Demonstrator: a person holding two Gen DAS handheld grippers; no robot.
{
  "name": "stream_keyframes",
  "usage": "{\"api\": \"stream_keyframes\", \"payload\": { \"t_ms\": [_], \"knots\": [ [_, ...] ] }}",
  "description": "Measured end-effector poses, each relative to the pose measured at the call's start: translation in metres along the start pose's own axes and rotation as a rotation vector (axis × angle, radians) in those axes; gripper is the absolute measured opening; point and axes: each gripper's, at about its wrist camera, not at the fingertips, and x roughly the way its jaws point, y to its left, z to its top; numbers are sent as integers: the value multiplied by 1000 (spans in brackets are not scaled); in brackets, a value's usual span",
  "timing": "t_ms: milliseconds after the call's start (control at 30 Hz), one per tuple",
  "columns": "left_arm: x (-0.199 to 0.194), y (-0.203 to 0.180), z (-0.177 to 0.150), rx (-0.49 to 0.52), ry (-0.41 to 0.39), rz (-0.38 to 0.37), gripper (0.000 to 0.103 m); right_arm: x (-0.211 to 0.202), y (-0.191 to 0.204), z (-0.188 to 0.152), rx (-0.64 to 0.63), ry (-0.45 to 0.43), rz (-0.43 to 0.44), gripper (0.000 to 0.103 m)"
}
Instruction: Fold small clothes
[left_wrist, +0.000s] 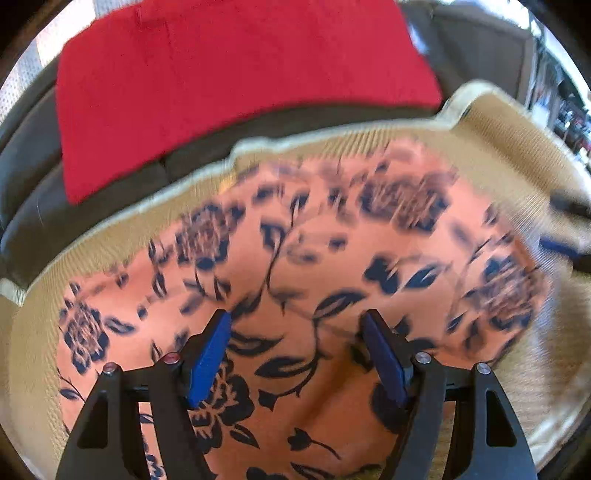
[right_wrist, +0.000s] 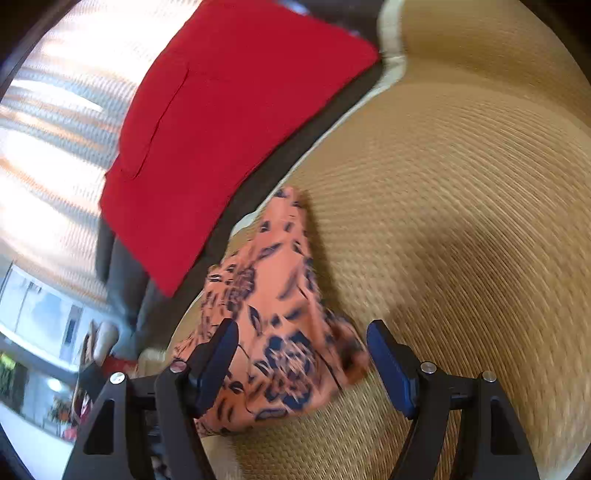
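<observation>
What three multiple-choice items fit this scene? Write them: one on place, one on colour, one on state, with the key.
1. Where does the floral garment lie?
A. on the woven tan mat
B. on top of the red cloth
C. hanging from a rail

2. What colour is the cloth beyond the mat?
A. green
B. red
C. white

3. How does the left hand-held gripper stand?
A. shut on the garment
B. shut on the mat's edge
C. open over the garment

Key: 1 A, the mat's weave borders the garment on all visible sides. 2 B, it is plain red in both views. 3 C, its blue pads stand wide apart with floral fabric showing between them; the right hand-held gripper is open too.
</observation>
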Motion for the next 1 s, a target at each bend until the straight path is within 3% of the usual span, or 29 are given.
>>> {"api": "stream_keyframes", "payload": {
  "t_ms": [167, 300, 333, 400, 467, 600, 667, 767, 800, 833, 933, 1000],
  "knots": [
    [12, 2, -8, -25, 15, -20, 76, 59, 2, 50, -96, 167, -8, 76],
    [15, 2, -11, -28, 15, -22, 79, 106, 8, 68, -142, 267, 4, 75],
    [16, 5, -12, -32, 13, -28, 80, 110, 13, 69, -161, 280, -4, 69],
    [17, 7, -13, -42, 9, -43, 82, 126, 24, 71, -219, 331, -70, 26],
    [18, 11, -15, -51, 5, -55, 83, 130, 41, 71, -287, 328, -126, 18],
    [18, 12, -16, -54, -4, -63, 84, 98, 110, 62, -544, 158, -288, 9],
    [19, 12, -16, -56, -10, -65, 84, 97, 122, 49, -627, 121, -388, 9],
    [20, 12, -16, -58, -3, -69, 85, 127, 90, 39, -602, 154, -536, 8],
    [20, 13, -16, -59, 2, -72, 85, 134, 71, 42, -527, 188, -519, 8],
    [20, 13, -15, -60, 9, -74, 85, 128, 62, 47, -444, 163, -458, 10],
    [21, 15, -14, -59, 17, -75, 85, 99, 70, 56, -372, 86, -424, 19],
    [20, 15, -12, -62, 17, -74, 85, 78, 82, 57, -363, 36, -400, 40]
  ]
}}
